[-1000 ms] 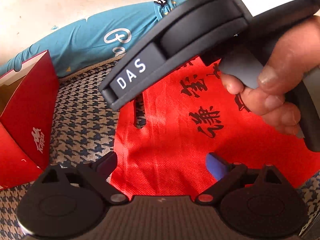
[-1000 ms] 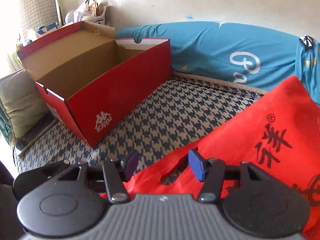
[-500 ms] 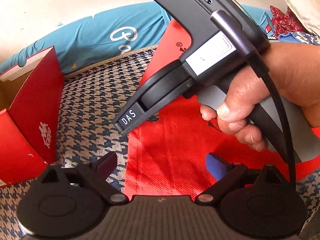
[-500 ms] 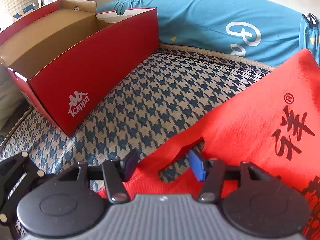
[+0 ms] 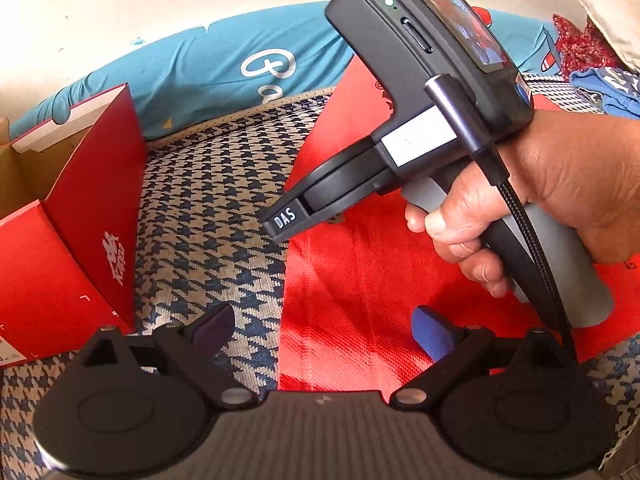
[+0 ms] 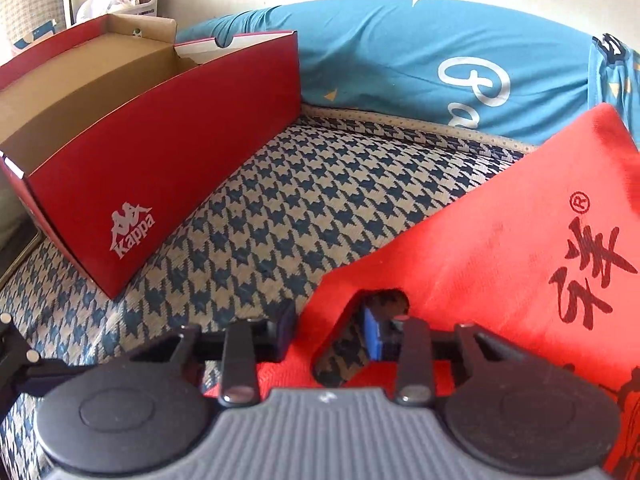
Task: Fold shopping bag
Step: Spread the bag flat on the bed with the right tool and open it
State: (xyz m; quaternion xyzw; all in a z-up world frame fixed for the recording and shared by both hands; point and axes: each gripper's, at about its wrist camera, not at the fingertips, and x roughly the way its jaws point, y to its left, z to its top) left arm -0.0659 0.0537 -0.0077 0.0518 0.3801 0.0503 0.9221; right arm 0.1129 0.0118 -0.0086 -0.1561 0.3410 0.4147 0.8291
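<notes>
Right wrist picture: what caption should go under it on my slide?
Right gripper open around the handle edge of a red shopping bag, beside an open red shoebox.

We see bright daylight, hard shadows on the red bag (image 5: 360,288) beyond our fingers, and fisheye bending at both frames' edges.

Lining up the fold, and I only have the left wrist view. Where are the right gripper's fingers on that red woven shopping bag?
Observer: The right gripper straddles the strip of the red woven shopping bag beside its handle cut-out; the blue pad shows through the hole.
Operator: Clamped yet?
Observer: No, the fingers stand apart, one on each side of the strip.
Operator: Anything in the shoebox?
Observer: The red cardboard shoebox stands open; the brown inside that shows holds nothing.
</notes>
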